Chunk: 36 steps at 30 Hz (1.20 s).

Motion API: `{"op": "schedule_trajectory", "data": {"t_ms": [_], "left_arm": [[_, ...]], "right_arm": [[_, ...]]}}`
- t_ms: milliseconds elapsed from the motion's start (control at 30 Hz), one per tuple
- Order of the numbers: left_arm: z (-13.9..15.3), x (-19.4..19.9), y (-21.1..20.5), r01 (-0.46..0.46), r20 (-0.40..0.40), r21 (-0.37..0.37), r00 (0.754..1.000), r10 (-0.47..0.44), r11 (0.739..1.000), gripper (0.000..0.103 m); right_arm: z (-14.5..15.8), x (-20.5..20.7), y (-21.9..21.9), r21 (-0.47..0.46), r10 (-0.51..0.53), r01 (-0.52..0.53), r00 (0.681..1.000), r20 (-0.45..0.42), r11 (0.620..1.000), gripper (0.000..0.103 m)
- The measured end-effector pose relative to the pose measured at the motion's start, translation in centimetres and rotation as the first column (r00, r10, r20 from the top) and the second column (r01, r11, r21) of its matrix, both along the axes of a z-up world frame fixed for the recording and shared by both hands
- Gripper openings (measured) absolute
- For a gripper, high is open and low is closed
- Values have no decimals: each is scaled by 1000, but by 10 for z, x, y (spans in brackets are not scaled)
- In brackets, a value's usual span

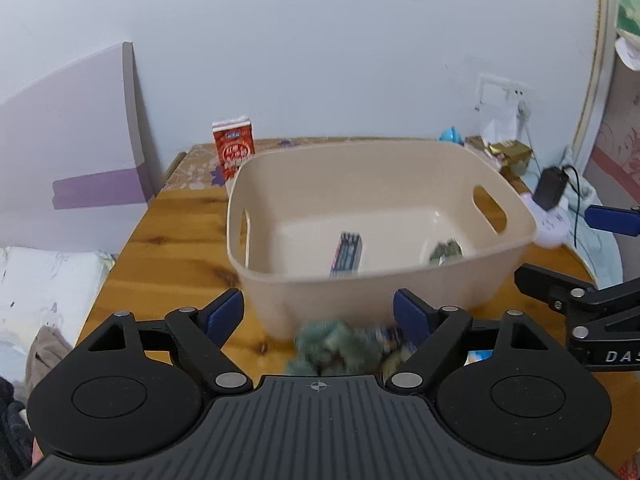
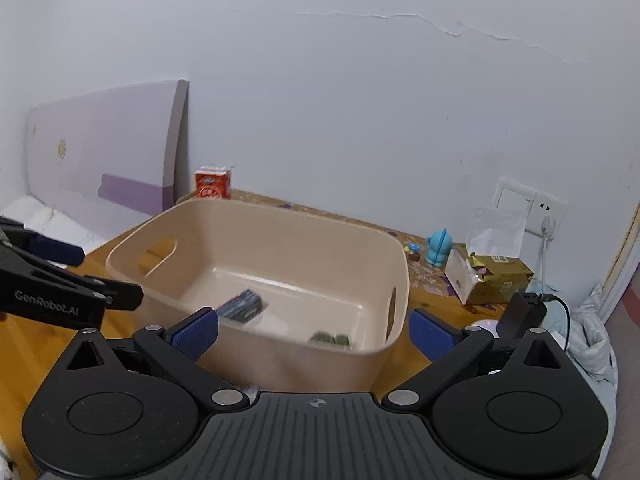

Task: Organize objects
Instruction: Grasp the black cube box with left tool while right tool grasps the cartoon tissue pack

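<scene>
A beige plastic tub (image 1: 400, 292) with handle holes stands on the wooden table (image 1: 176, 220); it also shows in the right wrist view (image 2: 280, 224). Inside lie a dark striped packet (image 1: 347, 254) (image 2: 242, 306) and a small green packet (image 1: 446, 252) (image 2: 331, 338). A blurred heap of green and blue wrapped items (image 1: 344, 346) lies on the table in front of the tub, just below my open, empty left gripper (image 1: 319, 312). My right gripper (image 2: 314, 334) is open and empty, over the tub's near wall; it also shows at the right edge of the left wrist view.
A red carton (image 1: 233, 150) (image 2: 213, 187) stands at the table's back. A blue figurine (image 2: 439, 248), a gold box (image 2: 498, 284), a black adapter with cable (image 2: 522, 314) and a wall socket (image 2: 548, 210) sit at the right. A bed headboard (image 2: 108, 156) is left.
</scene>
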<state>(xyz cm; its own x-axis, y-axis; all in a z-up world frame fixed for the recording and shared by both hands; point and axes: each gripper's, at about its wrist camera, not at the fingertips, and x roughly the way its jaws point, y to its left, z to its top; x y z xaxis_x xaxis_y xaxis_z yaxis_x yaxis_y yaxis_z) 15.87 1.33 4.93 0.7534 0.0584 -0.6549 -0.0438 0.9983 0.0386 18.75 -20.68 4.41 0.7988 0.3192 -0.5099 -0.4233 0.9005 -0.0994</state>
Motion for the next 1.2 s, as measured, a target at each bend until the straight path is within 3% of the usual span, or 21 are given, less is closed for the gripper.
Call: {"op": "schedule_trajectory", "data": {"t_ms": [300,400,667,767,967,1033,1200], "left_arm": [[-42,-43,-2,4,-117,-36,993,-8,999,84],[-58,-45,-3,-11,-153,-55,988,2,998,84],[-102,-27,-10,-32,-247,-86,969,9,996,82],[-116,-18,-10,-32,-281,-100,960,3,994,67],[-116,-10,-16,-1,-256,-64,967,-15,998,50],[-116,-10,-17,7,-252,-46,967,-19,999,33],[-114,-16,-13,14,-247,-74,969,-32,997,32]], "right_arm": [[-42,-27,0,-74,49,-57,993,-106,996,103],[-59,-31,2,-113,62,-77,989,-132,991,103],[-104,-21,4,-92,60,-84,969,-238,992,103],[-120,-13,8,-93,56,-83,962,-269,992,103],[-134,-2,10,-41,65,-81,953,-297,996,84],[-132,-2,11,-36,77,-91,954,-291,995,66],[-129,-12,15,-56,100,-121,955,-279,991,61]]}}
